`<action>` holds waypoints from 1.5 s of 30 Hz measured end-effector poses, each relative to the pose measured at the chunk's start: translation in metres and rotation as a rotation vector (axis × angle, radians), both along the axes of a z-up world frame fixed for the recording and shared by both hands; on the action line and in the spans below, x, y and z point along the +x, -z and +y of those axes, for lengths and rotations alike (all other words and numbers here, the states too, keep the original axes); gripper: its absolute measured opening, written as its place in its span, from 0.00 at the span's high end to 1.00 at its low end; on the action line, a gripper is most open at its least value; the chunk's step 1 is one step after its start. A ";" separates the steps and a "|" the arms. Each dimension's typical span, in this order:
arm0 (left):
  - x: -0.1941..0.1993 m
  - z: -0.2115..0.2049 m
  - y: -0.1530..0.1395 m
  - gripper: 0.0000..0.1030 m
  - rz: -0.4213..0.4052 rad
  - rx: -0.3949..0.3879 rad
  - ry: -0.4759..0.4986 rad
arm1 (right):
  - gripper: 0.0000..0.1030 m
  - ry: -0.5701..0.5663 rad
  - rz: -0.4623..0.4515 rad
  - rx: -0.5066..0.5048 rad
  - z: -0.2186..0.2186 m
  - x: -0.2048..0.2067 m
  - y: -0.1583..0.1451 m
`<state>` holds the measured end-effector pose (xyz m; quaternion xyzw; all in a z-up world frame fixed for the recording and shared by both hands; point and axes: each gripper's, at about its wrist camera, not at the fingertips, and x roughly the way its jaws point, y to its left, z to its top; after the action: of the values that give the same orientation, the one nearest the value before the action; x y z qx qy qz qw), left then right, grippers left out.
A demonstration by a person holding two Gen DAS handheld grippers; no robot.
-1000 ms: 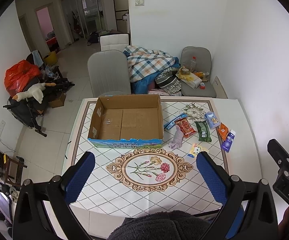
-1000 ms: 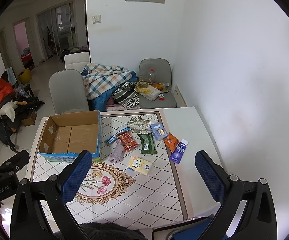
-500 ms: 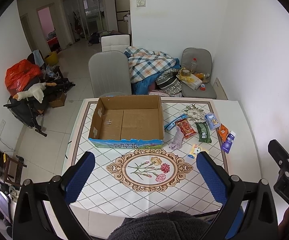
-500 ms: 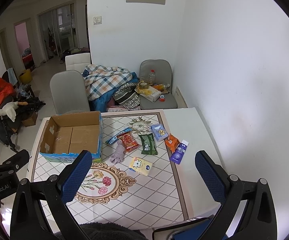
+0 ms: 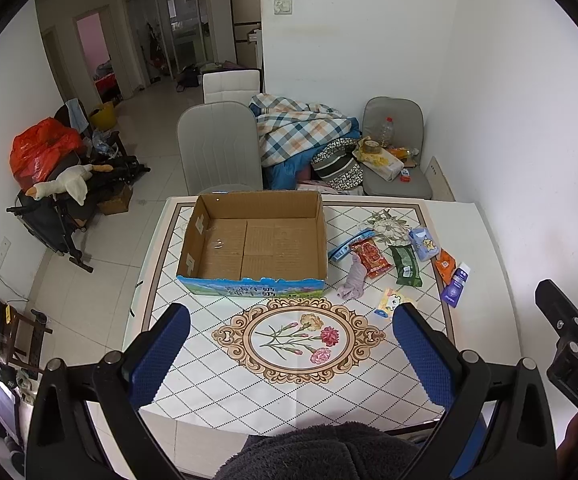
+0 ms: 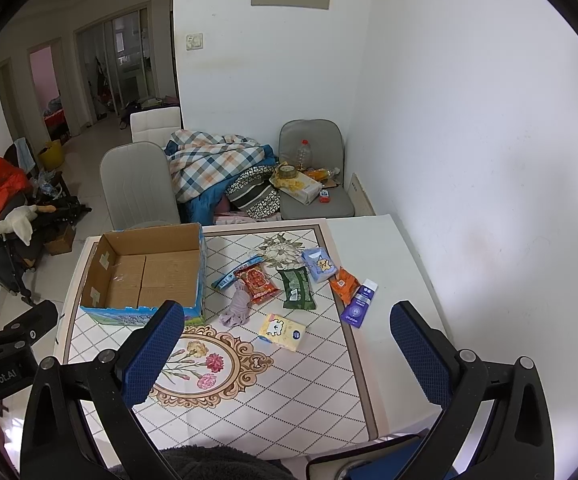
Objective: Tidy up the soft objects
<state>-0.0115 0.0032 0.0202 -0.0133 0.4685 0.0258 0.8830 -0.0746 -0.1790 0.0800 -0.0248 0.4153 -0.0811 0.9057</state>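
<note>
Both tools spread wide, holding nothing: left tool (image 5: 289,336) and right tool (image 6: 285,334) hover above the near edge of the table (image 5: 485,248). Empty cardboard box (image 5: 255,240) sits on the table's left part. Purple cloth (image 6: 237,306) lies just right of the box, among snack packets (image 6: 257,282) and a yellow tissue pack (image 6: 281,331).

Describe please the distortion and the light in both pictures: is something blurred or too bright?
Left wrist view: strong fisheye bending, dark corners, the cardboard box sharp, the right wall washed out. Right wrist view: same curved edges, the white wall very bright, the packets on the table sharp, soft daylight, only faint shadows.
</note>
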 end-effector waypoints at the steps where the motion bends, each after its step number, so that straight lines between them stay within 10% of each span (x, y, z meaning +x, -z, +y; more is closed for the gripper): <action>1: -0.001 0.001 0.000 0.00 0.000 -0.003 -0.001 | 0.00 0.000 -0.001 0.000 0.000 -0.001 0.000; 9: 0.019 -0.006 0.013 0.00 0.012 -0.014 0.020 | 0.00 0.034 0.029 0.055 -0.018 0.009 0.016; 17: 0.126 -0.053 0.091 0.00 0.195 -0.112 0.100 | 0.00 0.143 0.189 0.078 -0.095 0.077 0.088; 27: 0.280 -0.136 0.262 0.03 0.513 -0.204 0.143 | 0.00 0.225 0.481 0.216 -0.211 0.216 0.272; 34: 0.340 -0.148 0.372 0.12 0.732 -0.248 0.085 | 0.00 0.120 0.603 0.309 -0.191 0.296 0.388; 41: 0.360 -0.143 0.423 0.12 0.846 -0.329 0.009 | 0.17 0.109 0.732 0.389 -0.165 0.339 0.474; 45: 0.364 -0.149 0.436 0.12 0.861 -0.343 0.013 | 0.46 0.128 0.784 0.397 -0.156 0.347 0.503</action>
<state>0.3528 -0.1461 -0.4157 -0.1442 0.7902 -0.0546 0.5931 0.2724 -0.3353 -0.4231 0.1463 0.7356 -0.0400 0.6602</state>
